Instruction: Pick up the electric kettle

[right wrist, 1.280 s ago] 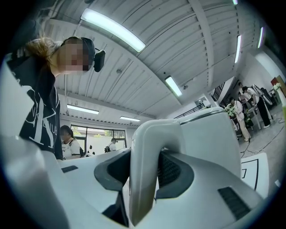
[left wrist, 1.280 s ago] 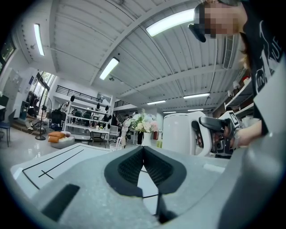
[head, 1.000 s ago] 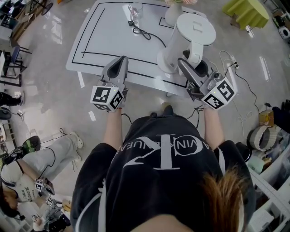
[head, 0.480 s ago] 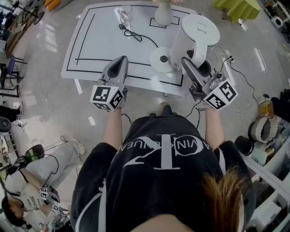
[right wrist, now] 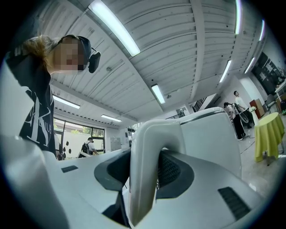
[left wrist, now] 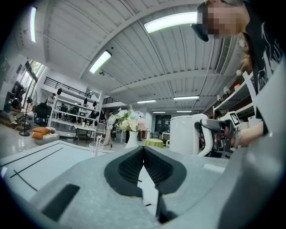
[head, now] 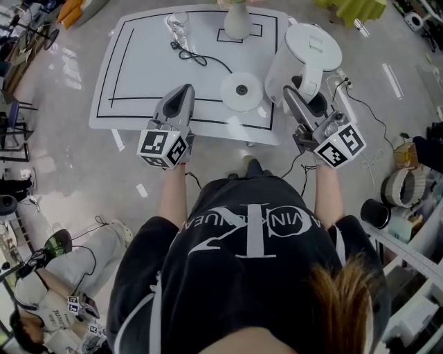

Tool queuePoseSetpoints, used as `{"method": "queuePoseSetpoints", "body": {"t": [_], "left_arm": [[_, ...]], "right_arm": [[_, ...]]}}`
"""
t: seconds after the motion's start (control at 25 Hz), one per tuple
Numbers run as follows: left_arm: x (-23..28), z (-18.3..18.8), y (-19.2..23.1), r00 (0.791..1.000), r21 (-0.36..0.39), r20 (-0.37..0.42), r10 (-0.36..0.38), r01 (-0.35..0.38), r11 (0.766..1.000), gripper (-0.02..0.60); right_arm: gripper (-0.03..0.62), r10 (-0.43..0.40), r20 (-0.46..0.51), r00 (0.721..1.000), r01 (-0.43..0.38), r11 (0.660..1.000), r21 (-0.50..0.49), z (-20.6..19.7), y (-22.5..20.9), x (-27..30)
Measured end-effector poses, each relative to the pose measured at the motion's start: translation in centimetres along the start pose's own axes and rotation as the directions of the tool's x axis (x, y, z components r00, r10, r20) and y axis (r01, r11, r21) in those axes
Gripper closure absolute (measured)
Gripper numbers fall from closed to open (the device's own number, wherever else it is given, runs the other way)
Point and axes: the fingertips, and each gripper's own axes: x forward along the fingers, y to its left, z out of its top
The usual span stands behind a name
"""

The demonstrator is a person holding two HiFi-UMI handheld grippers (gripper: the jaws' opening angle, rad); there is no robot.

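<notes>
The white electric kettle (head: 299, 54) hangs in the air over the table's right edge, off its round base (head: 241, 91), which lies on the white table (head: 138, 62). My right gripper (head: 296, 99) is shut on the kettle's handle (right wrist: 145, 174), which stands upright between the dark pads (right wrist: 172, 170) in the right gripper view, with the kettle's body (right wrist: 210, 138) behind it. My left gripper (head: 183, 95) hovers over the table's front edge, shut and holding nothing. In the left gripper view its jaws (left wrist: 143, 150) meet, and the kettle (left wrist: 185, 134) shows to the right.
A drinking glass (head: 178, 21), a vase of flowers (head: 237, 21) and a black cable (head: 201, 59) lie at the back of the table. Someone sits on the floor at the lower left (head: 41, 276). Buckets and clutter (head: 398, 187) stand to the right.
The kettle has come up off its base and moved to the right with my right gripper. The round base now lies bare on the table. My left gripper stays shut.
</notes>
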Motion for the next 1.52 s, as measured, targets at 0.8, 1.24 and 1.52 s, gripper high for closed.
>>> {"method": "queuePoseSetpoints", "body": {"t": [0.8, 1.24, 1.52], "left_arm": [[1.4, -0.4, -0.9, 1.000, -0.005, -0.001, -0.031, 0.031, 0.999, 0.571], [2.0, -0.1, -0.7, 0.999, -0.009, 0.005, -0.043, 0.043, 0.999, 0.572], [2.7, -0.4, -0.5, 0.998, -0.007, 0.001, -0.061, 0.061, 0.998, 0.572]], "right_arm": [[0.454, -0.124, 0.004, 0.992, 0.124, 0.992, -0.030, 0.5, -1.8, -4.2], [0.454, -0.193, 0.017, 0.981, 0.193, 0.980, -0.039, 0.9, -2.4, -5.6], [0.454, -0.228, 0.026, 0.973, 0.229, 0.972, -0.047, 0.7, -2.9, -6.0]]}}
